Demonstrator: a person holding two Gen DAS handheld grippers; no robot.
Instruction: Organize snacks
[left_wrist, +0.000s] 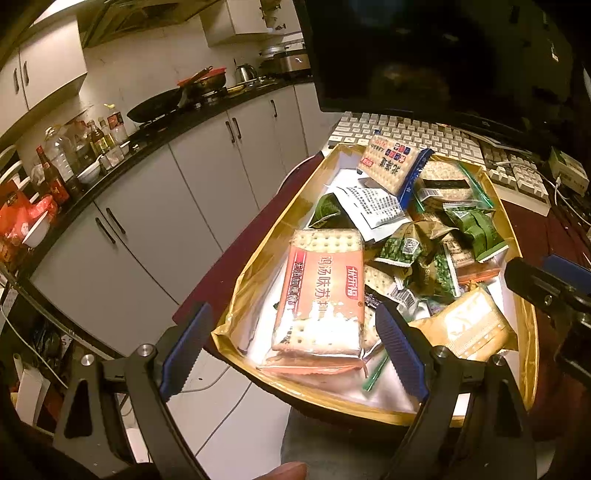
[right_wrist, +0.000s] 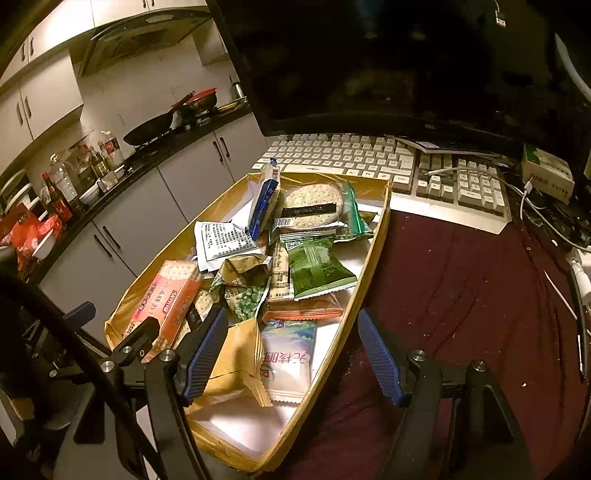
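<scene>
Left wrist view: the left gripper (left_wrist: 291, 339) hangs over the near end of a gold-lined box (left_wrist: 258, 266) of snacks, its blue ribbed fingers (left_wrist: 400, 350) spread wide and holding nothing; between them lies a pink soda cracker pack (left_wrist: 319, 291), flat and lengthwise, its near end in glare; to its right a heap of green seaweed snack packets (left_wrist: 436, 258) reaches the middle of the box, a tan wafer packet (left_wrist: 469, 321) sits near the right wall, and a blue-edged cracker pack (left_wrist: 391, 162) leans at the far end just before a white keyboard (left_wrist: 406, 133); the right gripper's tip (left_wrist: 546, 284) shows at the right edge.

Right wrist view: the right gripper (right_wrist: 291, 354) is also spread and empty, straddling the box's right wall (right_wrist: 354, 306); its left finger (right_wrist: 207, 350) sits over the tan wafer packet (right_wrist: 236, 362), with a pale packet printed in pink characters (right_wrist: 288, 362) just right of that; its right finger (right_wrist: 380, 358) is outside the box above the dark red tablecloth (right_wrist: 461, 295); a round cracker pack with a green edge (right_wrist: 314, 206) lies at the far end.

Judging by this, the step in hand is the left gripper taking the pink pack; it would go best by lowering squarely, closing across the short width, and pressing gently since crackers break; the slick wrapper may slip, so grip the body and not the crimped end.
</scene>
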